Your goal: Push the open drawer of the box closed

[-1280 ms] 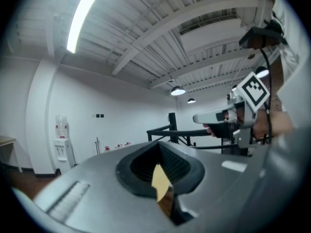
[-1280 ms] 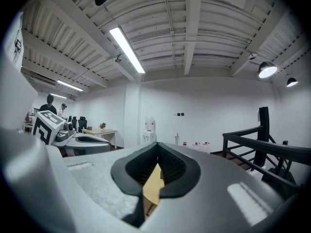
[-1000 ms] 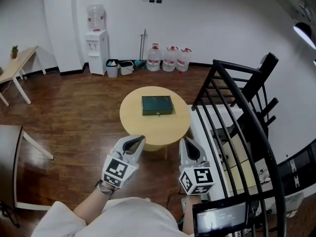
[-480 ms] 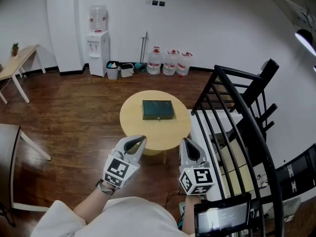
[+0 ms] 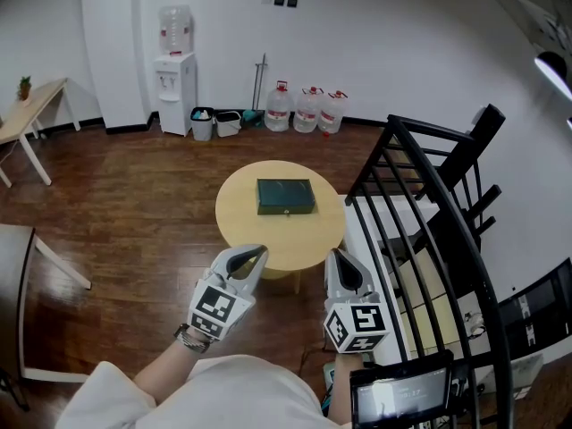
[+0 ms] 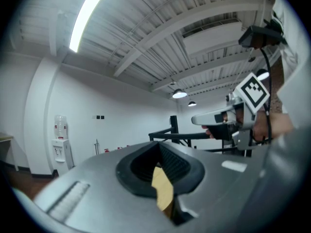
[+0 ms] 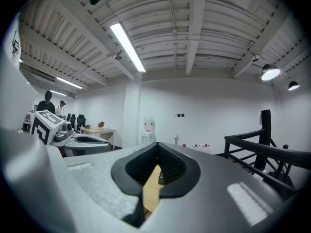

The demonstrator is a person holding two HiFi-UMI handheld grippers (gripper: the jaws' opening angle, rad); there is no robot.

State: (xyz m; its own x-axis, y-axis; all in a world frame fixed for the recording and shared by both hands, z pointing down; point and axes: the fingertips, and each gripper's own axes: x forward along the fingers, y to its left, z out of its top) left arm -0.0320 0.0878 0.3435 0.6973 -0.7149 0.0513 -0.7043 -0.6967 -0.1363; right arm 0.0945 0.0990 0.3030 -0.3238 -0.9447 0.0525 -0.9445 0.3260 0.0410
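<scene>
A flat dark green box [image 5: 286,196] lies in the middle of a round pale wooden table [image 5: 248,226] in the head view. A small light fitting shows on its near side; whether a drawer stands out I cannot tell. My left gripper [image 5: 256,251] hangs just short of the table's near edge, jaws together, nothing in them. My right gripper [image 5: 334,256] is level with it at the table's near right, also shut and empty. In each gripper view a strip of tabletop shows through the closed jaws, left gripper [image 6: 158,144] and right gripper [image 7: 156,144].
A black metal railing [image 5: 429,204] rises close on the right. Water bottles [image 5: 308,107], a water dispenser [image 5: 176,70] and small bins stand along the far wall. A desk [image 5: 27,114] is at the far left, and another table's edge [image 5: 22,266] at the near left.
The head view has shifted slightly. Both grippers and the box keep their places.
</scene>
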